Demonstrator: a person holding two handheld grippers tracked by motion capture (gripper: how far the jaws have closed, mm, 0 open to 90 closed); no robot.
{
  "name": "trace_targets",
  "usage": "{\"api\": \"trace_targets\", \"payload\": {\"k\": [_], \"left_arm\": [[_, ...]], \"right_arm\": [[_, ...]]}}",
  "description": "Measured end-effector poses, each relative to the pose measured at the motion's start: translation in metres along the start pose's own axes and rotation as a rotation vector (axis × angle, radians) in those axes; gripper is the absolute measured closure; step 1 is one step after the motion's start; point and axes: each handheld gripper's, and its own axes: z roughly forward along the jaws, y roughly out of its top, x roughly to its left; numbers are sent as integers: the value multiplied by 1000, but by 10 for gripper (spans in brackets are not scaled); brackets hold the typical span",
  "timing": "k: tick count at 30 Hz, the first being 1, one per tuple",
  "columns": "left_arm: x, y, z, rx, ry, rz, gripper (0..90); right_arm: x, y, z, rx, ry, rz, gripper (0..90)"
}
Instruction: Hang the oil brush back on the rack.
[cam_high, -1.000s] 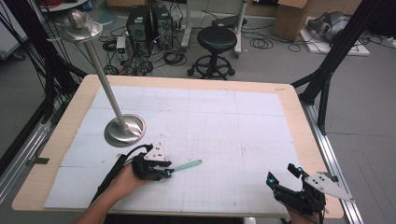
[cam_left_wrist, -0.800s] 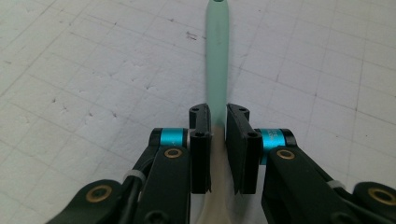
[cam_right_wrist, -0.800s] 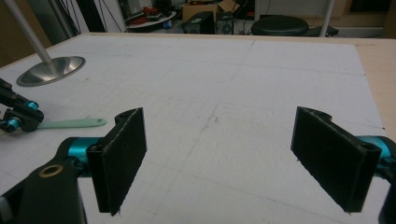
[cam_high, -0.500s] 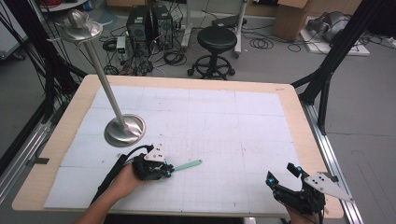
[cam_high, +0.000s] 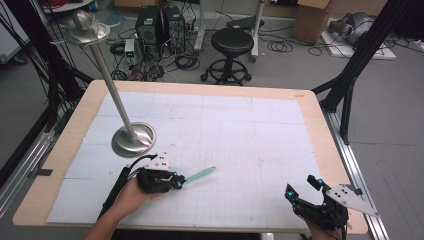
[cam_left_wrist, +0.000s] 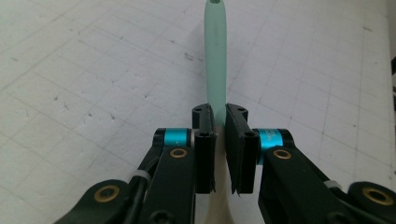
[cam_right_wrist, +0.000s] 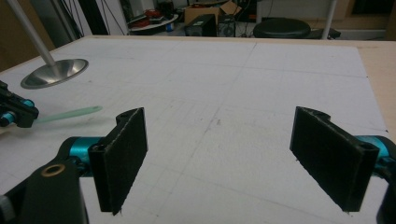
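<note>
Where the person's left hand (cam_high: 131, 192) comes in over the near edge of the counter (cam_high: 70, 145), just toward the person from the round base of the tall brushed-metal stand (cam_high: 133, 140), the left claw (cam_high: 178, 181) is clamped on a slim pale-green plastic handle with a cream end (cam_high: 201, 174). Its jaws have just been closing, and in the left gripper view the two black pads press on either side of the handle (cam_left_wrist: 215, 56), which runs straight out from them across the white gridded mat (cam_left_wrist: 84, 79). This handle lies on the mat to the right of the stand's base and points away from it, toward the middle of the counter. Its cream end passes under the claw (cam_left_wrist: 219, 128) and is cut off at the bottom of the left gripper view, so what kind of utensil it is cannot be made out.

Well to the right of the stand, at the counter's near right corner, the right claw (cam_high: 302, 186) gapes wide, with nothing between its jaws and nothing touching them. In the right gripper view its two black pads (cam_right_wrist: 121, 156) stand far apart over bare mat, and the green handle (cam_right_wrist: 70, 113) and the stand's base (cam_right_wrist: 53, 73) show far off.

The stand's upper disc (cam_high: 84, 30) carries a rounded metal object too small to identify. No writing can be read anywhere on the counter; a small mark near its far right corner is too faint to read.
</note>
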Motion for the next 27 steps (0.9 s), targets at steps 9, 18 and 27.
{"api": "trace_targets", "payload": {"k": [9,18,27], "left_arm": [[-3,6,-18,-155,-46,-40,818],[-10,8,-35,-236,-90,-20,818],[-15,11,-49,-298,-140,12,818]], "right_arm": [[0,1,0,-16,28,-6,178],[7,4,6,-6,136,-17,225],[16,10,14,8,248,-40,250]]}}
